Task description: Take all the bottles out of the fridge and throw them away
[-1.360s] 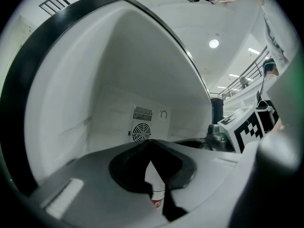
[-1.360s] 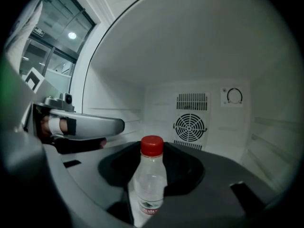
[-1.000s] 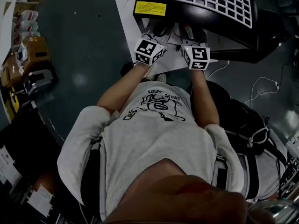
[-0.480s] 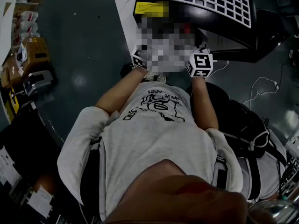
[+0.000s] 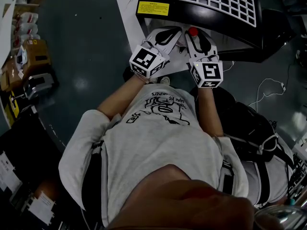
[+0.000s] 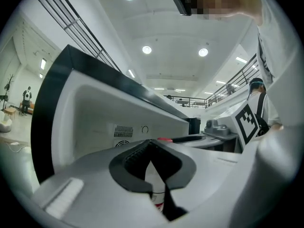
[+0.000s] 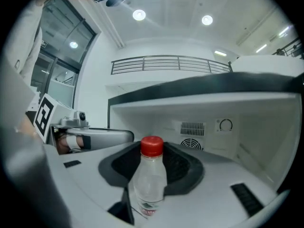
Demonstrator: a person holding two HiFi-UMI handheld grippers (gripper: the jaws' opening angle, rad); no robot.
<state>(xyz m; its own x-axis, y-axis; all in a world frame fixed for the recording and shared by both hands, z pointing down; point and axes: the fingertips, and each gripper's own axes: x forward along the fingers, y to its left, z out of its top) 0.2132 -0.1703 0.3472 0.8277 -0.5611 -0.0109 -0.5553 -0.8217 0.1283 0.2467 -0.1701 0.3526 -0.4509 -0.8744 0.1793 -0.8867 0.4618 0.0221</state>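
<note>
The small black fridge (image 5: 240,37) stands open on the floor in front of me, its white inside (image 7: 247,127) lit. A clear bottle with a red cap (image 7: 151,175) stands upright between the dark pads of my right gripper (image 7: 151,182), which is shut on it; the cap (image 5: 193,31) shows in the head view. My left gripper (image 5: 168,32) is alongside at the fridge mouth. Between its nearly closed pads a white bottle with a red label (image 6: 156,189) shows through the narrow gap, its top hidden.
A white sheet (image 5: 132,18) lies on the dark floor under the fridge. Boxes and gear (image 5: 29,56) are stacked at the left, a black bag (image 5: 254,128) and white cables (image 5: 273,87) at the right. The fridge's back wall has a fan grille (image 7: 192,144) and a dial (image 7: 225,125).
Both grippers have come up and back from the fridge opening together; their marker cubes look larger and nearer. The red-capped bottle has stayed in the right gripper.
</note>
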